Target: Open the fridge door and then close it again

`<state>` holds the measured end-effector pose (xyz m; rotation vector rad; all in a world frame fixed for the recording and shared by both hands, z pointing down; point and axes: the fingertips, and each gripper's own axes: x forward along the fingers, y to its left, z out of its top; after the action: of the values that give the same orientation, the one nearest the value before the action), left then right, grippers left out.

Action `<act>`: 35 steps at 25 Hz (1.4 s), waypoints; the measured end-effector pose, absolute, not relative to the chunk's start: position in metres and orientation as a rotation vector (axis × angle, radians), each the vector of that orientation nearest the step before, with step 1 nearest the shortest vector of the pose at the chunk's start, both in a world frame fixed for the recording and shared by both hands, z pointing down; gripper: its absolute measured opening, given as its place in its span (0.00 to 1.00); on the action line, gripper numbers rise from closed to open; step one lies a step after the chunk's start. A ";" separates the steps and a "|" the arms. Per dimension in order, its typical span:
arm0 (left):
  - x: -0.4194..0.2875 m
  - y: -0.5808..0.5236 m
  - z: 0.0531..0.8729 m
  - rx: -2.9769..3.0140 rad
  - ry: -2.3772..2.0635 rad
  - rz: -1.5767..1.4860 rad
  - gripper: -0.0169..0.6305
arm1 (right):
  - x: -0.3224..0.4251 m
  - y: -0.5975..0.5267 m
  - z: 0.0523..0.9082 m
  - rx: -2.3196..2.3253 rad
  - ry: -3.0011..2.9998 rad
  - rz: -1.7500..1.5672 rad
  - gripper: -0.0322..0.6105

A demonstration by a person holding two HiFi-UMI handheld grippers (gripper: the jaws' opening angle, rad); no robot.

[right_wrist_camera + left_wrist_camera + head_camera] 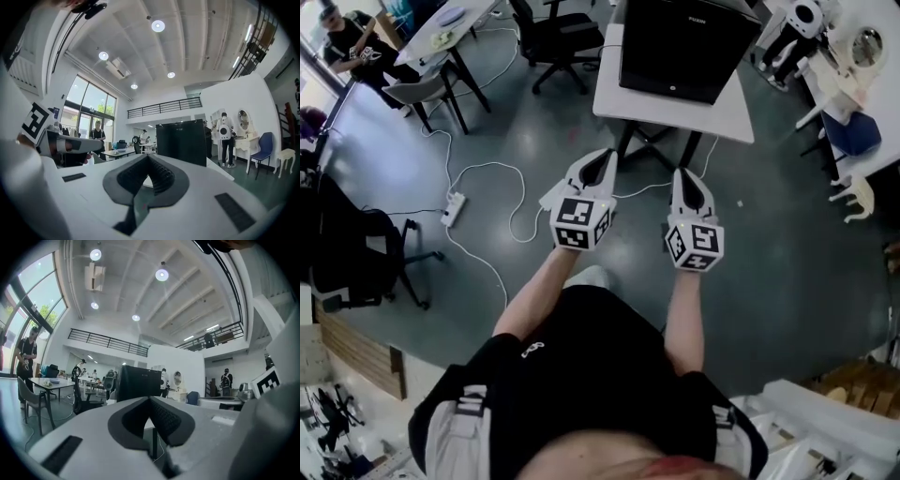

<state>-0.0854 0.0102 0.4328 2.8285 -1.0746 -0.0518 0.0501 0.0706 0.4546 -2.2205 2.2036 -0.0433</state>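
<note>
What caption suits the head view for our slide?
Person holds left tongs and right tongs, both shut, before a black fridge on a white table.

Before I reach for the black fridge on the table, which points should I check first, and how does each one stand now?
1. Left gripper empty, jaws together: ok.
2. Right gripper empty, jaws together: ok.
3. Fridge on the white table, ahead of both grippers: ok.
4. Fridge looks closed: ok.
5. Where to grip it: cannot tell, no handle shows.
6. Grippers at the fridge: not ok, both are short of the table.
</note>
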 end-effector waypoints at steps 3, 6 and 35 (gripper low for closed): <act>-0.085 0.005 0.438 2.818 -1.092 -0.035 0.02 | 0.055 0.062 0.459 -2.206 2.208 -0.061 0.04; -0.075 -0.009 0.438 2.818 -1.087 -0.040 0.03 | 0.065 0.047 0.459 -2.203 2.209 -0.058 0.04; 0.064 -0.358 0.459 2.869 -0.945 -0.046 0.11 | 0.169 -0.312 0.429 -2.055 2.431 0.168 0.06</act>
<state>0.0642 -0.3577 0.4587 2.8691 -0.9446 -0.0459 0.1691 -0.3117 0.4294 -2.0552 2.4314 0.1678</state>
